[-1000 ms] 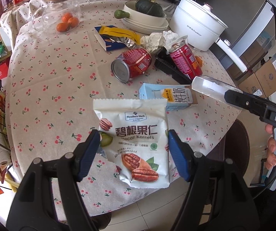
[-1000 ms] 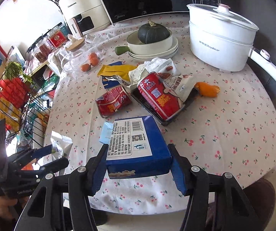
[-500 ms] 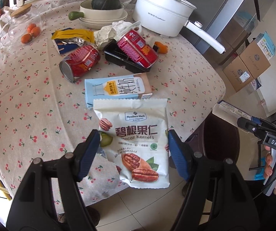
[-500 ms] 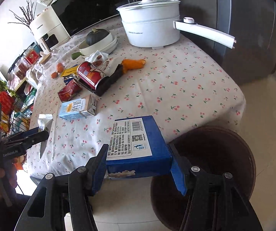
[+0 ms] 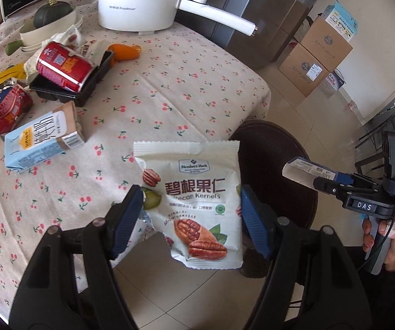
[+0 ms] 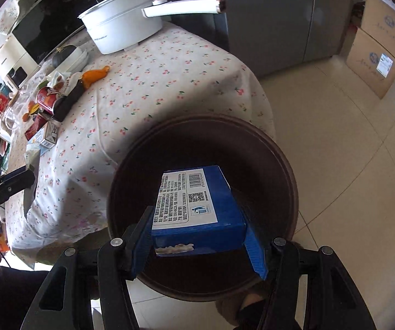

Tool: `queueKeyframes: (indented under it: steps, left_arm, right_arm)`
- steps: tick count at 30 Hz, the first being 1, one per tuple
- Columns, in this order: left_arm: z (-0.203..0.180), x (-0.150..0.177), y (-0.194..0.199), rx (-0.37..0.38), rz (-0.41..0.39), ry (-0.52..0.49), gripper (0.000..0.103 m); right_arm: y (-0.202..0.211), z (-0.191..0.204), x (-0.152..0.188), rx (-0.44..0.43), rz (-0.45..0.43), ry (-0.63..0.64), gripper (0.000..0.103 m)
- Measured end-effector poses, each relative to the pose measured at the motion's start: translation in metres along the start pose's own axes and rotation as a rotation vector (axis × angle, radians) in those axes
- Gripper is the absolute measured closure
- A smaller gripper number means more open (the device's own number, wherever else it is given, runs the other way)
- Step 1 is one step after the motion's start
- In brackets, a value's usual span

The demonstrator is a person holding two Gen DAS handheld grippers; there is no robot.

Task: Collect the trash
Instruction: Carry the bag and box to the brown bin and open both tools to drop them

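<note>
Holding a white pecan kernels bag [image 5: 197,206] between its blue pads, the left gripper [image 5: 192,214] pinches the pouch by its two side edges, long axis running up and away from the jaws. In this left wrist view the bag hangs over the table's edge, and the dark round bin [image 5: 285,170] shows just right of the bag and below it, so the bag is beside the bin's mouth, not yet over it. Farther right of the bin, a hand [image 5: 390,242] holds the right gripper with its box. Left of the bin, the cherry-print tablecloth [image 5: 183,82] carries a milk carton [image 5: 40,140], red cans [image 5: 62,66], a black tray and a white pot.

From the right wrist, the right gripper [image 6: 197,228] clamps a blue box [image 6: 197,206] by its sides, label up, long axis pointing forward. The box sits directly above the bin [image 6: 288,178], inside its rim's outline, so this hand is the nearer one. Beyond the bin lie tiled floor, cardboard boxes and a grey fridge.
</note>
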State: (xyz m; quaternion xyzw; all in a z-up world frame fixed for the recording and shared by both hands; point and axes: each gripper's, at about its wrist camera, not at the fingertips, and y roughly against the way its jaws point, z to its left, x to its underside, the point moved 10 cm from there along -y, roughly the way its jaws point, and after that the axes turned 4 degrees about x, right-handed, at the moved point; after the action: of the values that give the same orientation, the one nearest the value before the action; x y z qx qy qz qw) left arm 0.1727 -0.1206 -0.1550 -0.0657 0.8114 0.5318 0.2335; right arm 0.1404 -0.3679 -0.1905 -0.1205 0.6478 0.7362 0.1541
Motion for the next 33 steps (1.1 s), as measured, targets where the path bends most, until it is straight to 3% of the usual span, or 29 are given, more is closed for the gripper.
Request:
queueKeyframes:
  steps: [9,15,17,19,25,33]
  left_arm:
    - [-0.073,-0.002,-0.046,0.072,0.022,-0.148,0.031]
    - [-0.093,-0.002,-0.072,0.077,0.039,-0.196,0.030]
    - [-0.092,-0.002,-0.077,0.053,0.031,-0.196,0.025]
    - [-0.089,-0.002,-0.079,0.013,0.030,-0.207,0.007]
    - [-0.078,0.000,-0.069,-0.058,0.016,-0.258,0.005]
    - [-0.037,0.003,-0.040,-0.105,0.006,-0.187,0.004]
  right_arm:
    - [-0.001,-0.053,0.021,0.026,0.012,-0.058,0.042]
    - [0.000,-0.072,0.031,0.034,0.021,-0.075,0.042]
    - [0.000,-0.075,0.033,0.033,0.024,-0.085,0.042]
    - [-0.001,-0.076,0.032,0.017,0.025,-0.095,0.042]
    - [-0.002,-0.071,0.027,0.029,0.024,-0.076,0.042]
    - [-0.009,-0.054,0.020,0.046,0.038,-0.034,0.041]
